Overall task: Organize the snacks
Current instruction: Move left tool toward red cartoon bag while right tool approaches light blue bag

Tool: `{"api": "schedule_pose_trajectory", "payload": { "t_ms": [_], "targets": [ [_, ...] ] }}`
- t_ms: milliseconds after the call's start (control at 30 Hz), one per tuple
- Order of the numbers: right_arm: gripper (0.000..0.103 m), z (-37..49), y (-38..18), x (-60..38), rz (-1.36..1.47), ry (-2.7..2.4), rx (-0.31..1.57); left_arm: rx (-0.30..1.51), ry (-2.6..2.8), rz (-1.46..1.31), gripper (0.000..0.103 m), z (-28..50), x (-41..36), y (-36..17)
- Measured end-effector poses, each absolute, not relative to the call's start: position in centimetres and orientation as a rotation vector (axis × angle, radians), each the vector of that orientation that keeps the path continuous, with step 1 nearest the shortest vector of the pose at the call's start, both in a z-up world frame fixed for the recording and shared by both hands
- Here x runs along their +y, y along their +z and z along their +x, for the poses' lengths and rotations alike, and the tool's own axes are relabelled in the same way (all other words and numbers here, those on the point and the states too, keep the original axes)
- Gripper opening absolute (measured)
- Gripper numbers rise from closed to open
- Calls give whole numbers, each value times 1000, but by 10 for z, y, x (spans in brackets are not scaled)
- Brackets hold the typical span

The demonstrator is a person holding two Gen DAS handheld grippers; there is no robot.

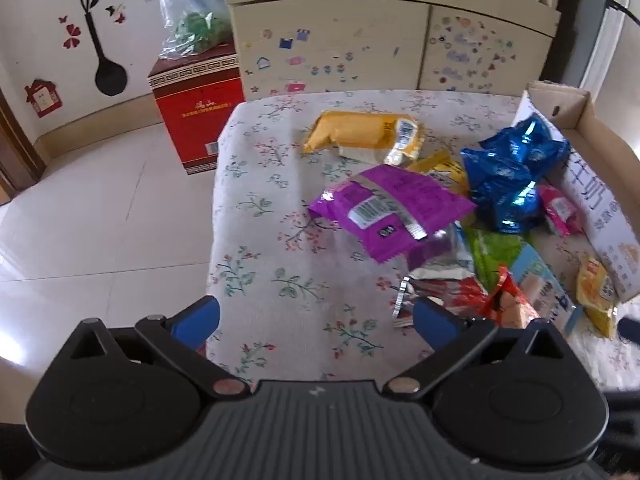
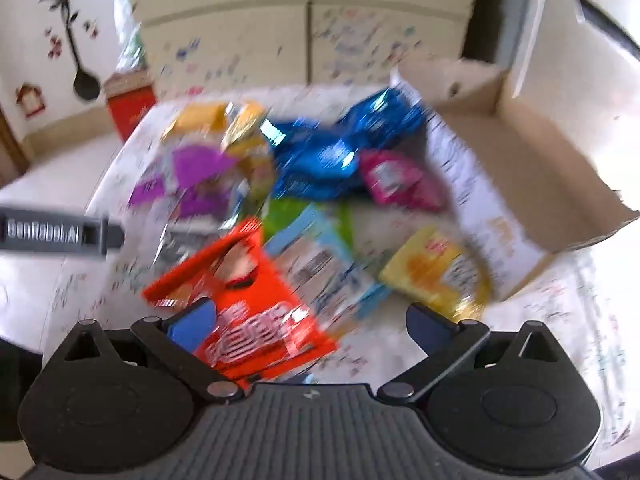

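Home room, wall decals, stickered cabinet, floral tablecloth

— From my left camera I see a white cloth on the desk, printed with small green and red flower sprigs. On it a purple packet with a silver strip, and a yellow one.

— On my right view, blurred: a shiny blue bag, a pink pouch, an orange-red packet with white lettering. My fingers are blue.

— The box is plain brown inside.

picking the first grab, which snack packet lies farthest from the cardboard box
The long yellow plastic packet, alone at the table's far side; the purple and blue packets lie nearer the cardboard box.
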State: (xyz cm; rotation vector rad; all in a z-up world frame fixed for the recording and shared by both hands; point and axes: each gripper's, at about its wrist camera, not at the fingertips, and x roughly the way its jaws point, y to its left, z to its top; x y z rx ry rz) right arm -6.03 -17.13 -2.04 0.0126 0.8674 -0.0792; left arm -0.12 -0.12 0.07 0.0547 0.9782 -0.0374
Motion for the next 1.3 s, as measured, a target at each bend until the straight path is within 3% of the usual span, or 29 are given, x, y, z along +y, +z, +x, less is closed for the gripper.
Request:
{"api": "schedule_pose_trajectory", "payload": {
  "t_ms": [567, 1300],
  "targets": [
    [103, -58, 4, -198, 91, -168, 931, 974, -80, 91, 102, -18, -23, 7],
    [103, -55, -11, -198, 2, -230, 992, 927, -82, 147, 102, -22, -51, -8]
  ]
}}
